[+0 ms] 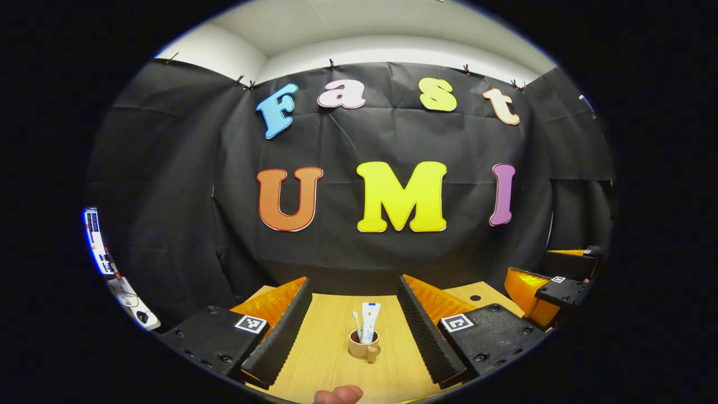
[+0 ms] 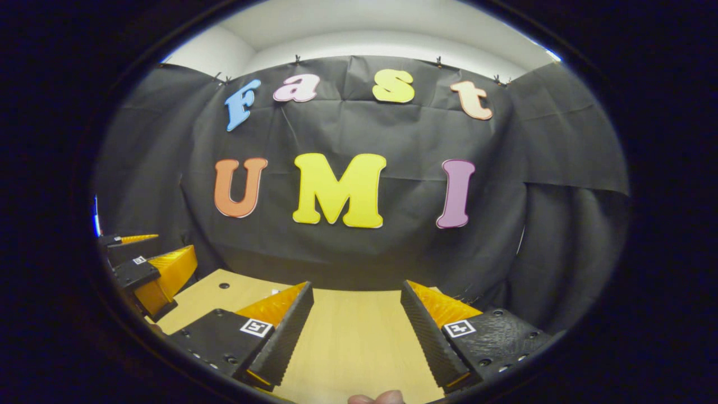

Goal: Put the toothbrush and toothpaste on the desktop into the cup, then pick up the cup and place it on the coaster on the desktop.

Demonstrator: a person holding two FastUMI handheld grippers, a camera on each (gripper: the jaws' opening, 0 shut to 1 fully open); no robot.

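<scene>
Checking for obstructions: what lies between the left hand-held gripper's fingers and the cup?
Only bare desktop, in the left gripper view, between the open hand-held gripper and the cup.

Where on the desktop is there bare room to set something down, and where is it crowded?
In the left gripper view, bare desktop lies either side of the cup, inside the open left gripper. The cup, holding the toothbrush and toothpaste, is the only crowded spot. In the right gripper view, the wood between the open right gripper is bare.
</scene>
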